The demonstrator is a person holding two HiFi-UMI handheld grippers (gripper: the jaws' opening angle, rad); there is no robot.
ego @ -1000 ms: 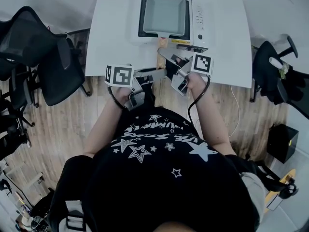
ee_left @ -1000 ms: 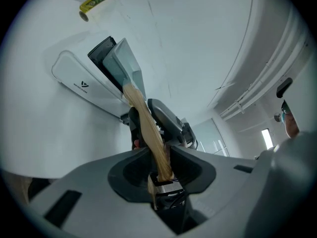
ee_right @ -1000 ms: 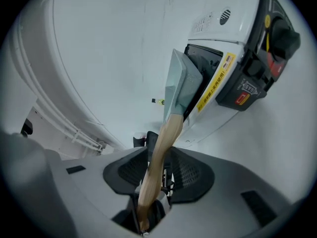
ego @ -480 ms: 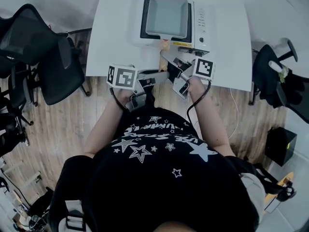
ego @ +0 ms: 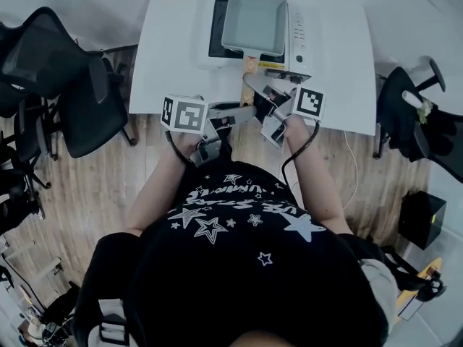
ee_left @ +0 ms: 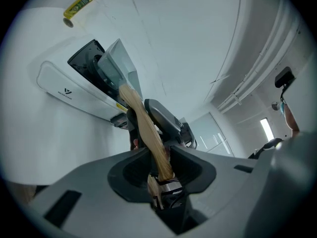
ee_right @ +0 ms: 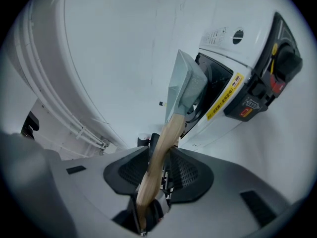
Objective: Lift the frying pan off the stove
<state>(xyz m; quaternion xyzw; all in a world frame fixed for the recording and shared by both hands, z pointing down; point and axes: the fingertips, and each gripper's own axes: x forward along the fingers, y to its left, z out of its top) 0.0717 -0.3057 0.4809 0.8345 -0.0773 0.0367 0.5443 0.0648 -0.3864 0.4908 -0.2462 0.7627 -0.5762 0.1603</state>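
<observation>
pan handle (ee_left: pixel 139 119) clamped between left gripper (ee_left: pixel 161 158) and right gripper (ee_right: pixel 159 168) fingers (ee_right: pixel 194 175)

We take this for an office or lab room: black swivel chairs (ego: pixel 58 78) (another at the right) stand on a wood-plank floor (ego: pixel 94 194) around a white tabletop (ego: pixel 166 49), which carries a portable stove (ego: pixel 298 38); exposed conduits (ee_left: pixel 257 78) run overhead.

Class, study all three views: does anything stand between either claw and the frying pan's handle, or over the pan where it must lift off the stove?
Nothing visible. The left claw and right claw are both shut on the wooden handle, and the space over the frying pan and stove is open.
</observation>
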